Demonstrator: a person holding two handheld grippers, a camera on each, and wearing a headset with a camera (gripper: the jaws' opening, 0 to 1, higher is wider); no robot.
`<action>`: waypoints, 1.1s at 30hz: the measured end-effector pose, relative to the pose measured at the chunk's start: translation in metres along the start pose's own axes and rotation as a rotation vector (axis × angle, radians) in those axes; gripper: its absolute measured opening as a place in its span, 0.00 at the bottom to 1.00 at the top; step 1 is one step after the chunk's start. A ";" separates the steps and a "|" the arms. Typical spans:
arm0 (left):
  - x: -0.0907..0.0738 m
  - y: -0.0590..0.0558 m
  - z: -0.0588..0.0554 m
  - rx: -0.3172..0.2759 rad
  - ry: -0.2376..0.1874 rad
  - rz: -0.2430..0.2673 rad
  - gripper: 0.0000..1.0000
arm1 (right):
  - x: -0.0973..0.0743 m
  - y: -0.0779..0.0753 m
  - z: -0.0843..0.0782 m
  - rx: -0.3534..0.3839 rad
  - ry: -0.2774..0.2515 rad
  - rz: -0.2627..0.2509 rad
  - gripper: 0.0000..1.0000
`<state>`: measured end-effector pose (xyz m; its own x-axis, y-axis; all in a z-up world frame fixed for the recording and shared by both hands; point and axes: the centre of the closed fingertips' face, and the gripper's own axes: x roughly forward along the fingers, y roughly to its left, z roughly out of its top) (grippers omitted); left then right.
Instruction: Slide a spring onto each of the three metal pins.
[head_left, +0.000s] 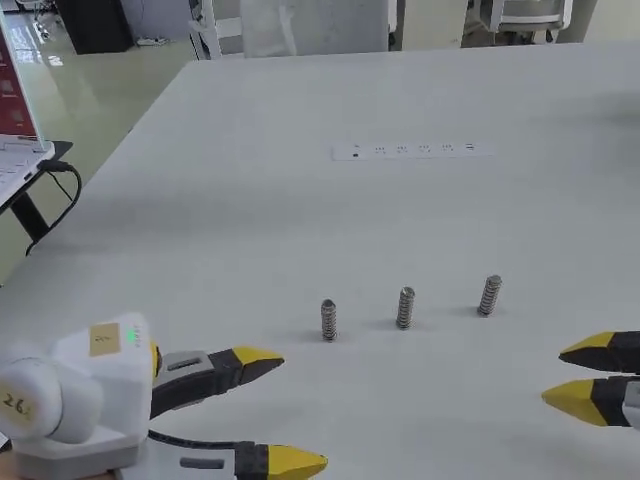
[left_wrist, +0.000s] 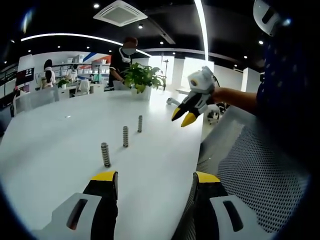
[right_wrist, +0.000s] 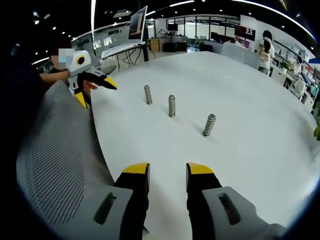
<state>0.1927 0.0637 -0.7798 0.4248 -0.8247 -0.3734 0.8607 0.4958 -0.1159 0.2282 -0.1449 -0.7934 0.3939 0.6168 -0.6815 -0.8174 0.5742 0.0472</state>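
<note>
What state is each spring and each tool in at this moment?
left spring: standing upright, touched by neither tool.
middle spring: standing upright, touched by neither tool.
right spring: standing but leaning slightly, touched by neither tool.
left tool: open, holding nothing, short of the springs.
right tool: open, holding nothing, short of the springs.

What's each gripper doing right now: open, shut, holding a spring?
Left gripper: open, holding nothing.
Right gripper: open, holding nothing.
</note>
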 end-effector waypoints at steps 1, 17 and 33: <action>0.000 0.001 0.000 -0.001 -0.001 0.004 0.56 | -0.001 -0.001 -0.001 -0.001 -0.003 -0.002 0.28; -0.004 0.013 0.001 -0.006 -0.003 0.055 0.59 | -0.011 -0.014 -0.001 -0.022 -0.085 0.028 0.48; -0.008 0.020 0.002 -0.028 0.003 0.096 0.63 | -0.003 -0.019 0.002 -0.064 -0.138 0.043 0.85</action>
<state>0.2071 0.0795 -0.7779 0.5039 -0.7726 -0.3864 0.8080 0.5797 -0.1053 0.2433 -0.1568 -0.7912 0.4084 0.7106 -0.5730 -0.8581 0.5129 0.0244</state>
